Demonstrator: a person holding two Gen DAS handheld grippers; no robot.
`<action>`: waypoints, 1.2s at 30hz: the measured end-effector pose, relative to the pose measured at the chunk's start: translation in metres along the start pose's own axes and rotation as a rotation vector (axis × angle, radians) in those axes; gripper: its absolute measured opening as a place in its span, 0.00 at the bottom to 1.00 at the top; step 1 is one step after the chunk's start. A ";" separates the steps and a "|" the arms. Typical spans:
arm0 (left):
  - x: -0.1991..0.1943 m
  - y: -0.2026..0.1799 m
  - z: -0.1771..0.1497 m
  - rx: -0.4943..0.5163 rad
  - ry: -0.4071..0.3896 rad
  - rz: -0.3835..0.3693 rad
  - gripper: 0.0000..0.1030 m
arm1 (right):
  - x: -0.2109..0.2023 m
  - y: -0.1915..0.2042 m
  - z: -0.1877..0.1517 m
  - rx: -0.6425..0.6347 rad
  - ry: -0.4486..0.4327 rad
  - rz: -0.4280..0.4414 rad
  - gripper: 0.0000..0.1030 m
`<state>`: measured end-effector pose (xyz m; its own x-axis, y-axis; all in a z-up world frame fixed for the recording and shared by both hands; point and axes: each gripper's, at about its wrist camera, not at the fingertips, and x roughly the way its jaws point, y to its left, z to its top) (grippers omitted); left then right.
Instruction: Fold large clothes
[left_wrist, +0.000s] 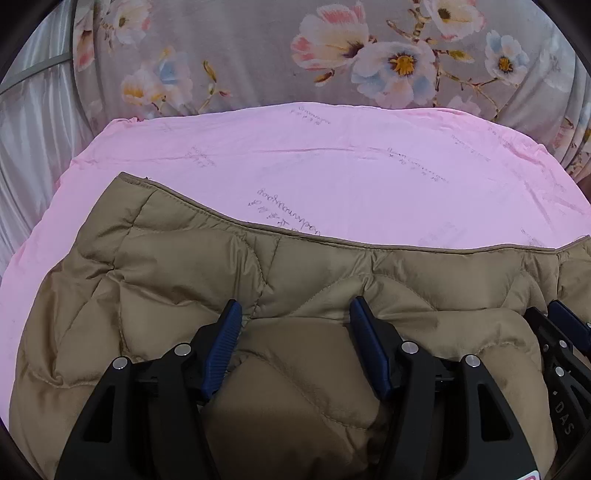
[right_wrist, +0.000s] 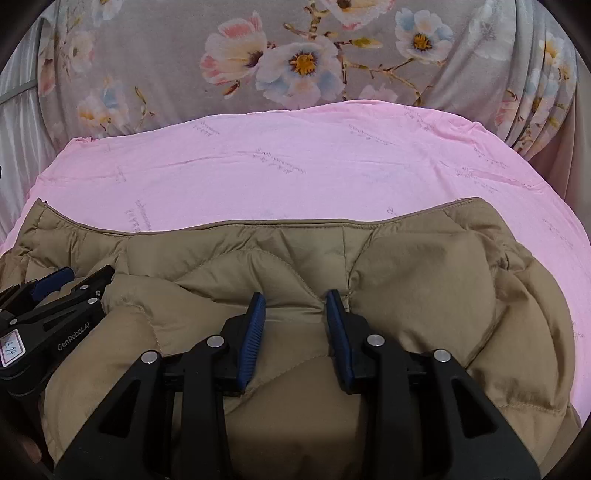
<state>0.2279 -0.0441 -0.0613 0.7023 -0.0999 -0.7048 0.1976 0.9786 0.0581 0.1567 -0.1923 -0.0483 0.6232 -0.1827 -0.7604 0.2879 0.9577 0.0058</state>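
A tan quilted puffer jacket (left_wrist: 166, 258) lies on a pink sheet (left_wrist: 332, 166), its piped hem running across the middle of both wrist views. My left gripper (left_wrist: 295, 306) is shut on a thick puffed fold of the jacket, which fills the wide gap between its blue pads. My right gripper (right_wrist: 295, 295) pinches a narrower fold of the same jacket (right_wrist: 424, 266), with creases running into its tips. The two grippers work side by side: the right gripper (left_wrist: 565, 325) shows at the left view's right edge, the left gripper (right_wrist: 70, 284) at the right view's left edge.
The pink sheet (right_wrist: 295, 177) with faint script print stretches beyond the jacket's hem. Behind it hangs a grey floral fabric (right_wrist: 166, 55). A white pleated curtain (left_wrist: 33, 110) stands at the far left.
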 end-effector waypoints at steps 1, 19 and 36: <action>0.000 0.000 0.000 0.003 0.002 0.005 0.58 | 0.000 0.000 0.000 -0.001 0.001 -0.003 0.32; -0.091 0.035 -0.062 -0.084 -0.001 -0.053 0.60 | -0.091 0.028 -0.046 0.031 -0.059 0.132 0.33; -0.071 0.018 -0.082 -0.030 -0.036 0.041 0.64 | -0.065 0.043 -0.070 -0.041 -0.041 0.038 0.36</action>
<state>0.1262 -0.0043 -0.0681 0.7334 -0.0654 -0.6767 0.1479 0.9869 0.0650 0.0780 -0.1233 -0.0439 0.6627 -0.1538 -0.7329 0.2336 0.9723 0.0072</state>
